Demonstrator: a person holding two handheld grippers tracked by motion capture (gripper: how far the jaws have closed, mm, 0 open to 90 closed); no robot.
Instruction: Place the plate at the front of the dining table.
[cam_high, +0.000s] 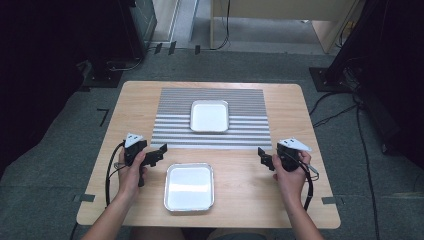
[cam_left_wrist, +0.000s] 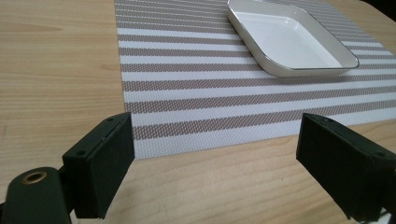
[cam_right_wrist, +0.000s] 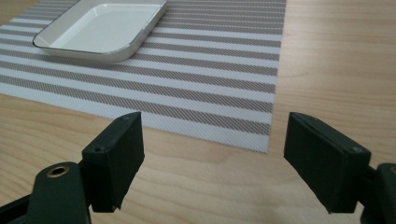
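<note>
Though poised on either side of the near tray (cam_high: 189, 186), gripping nothing yet. Left gripper (cam_high: 161, 152) just beside that tray's far left corner, apart from it, jaws spread wide and empty. Right gripper (cam_high: 262, 155) farther off to the tray's right, jaws spread likewise, nothing between them. Seen along each pair of jaws: bare wood of the table (cam_high: 300, 200) and the near edge of the striped mat (cam_high: 250, 130), no object in the gap.

Near tray flat on bare wood at the front middle of the table, just short of the mat, empty. Far tray (cam_high: 209, 116) flat on the mat, toward its middle, also empty, well apart from both grippers.

Judged from this: at the very start. Nothing lifted, nothing tilted, neither tray touched. Everything left to do: closing in on the near tray, taking hold at a rim, one side or both, then lifting and placing. Probably bound for the mat, given the free striped area in front of the far tray, though hard to say for certain.
</note>
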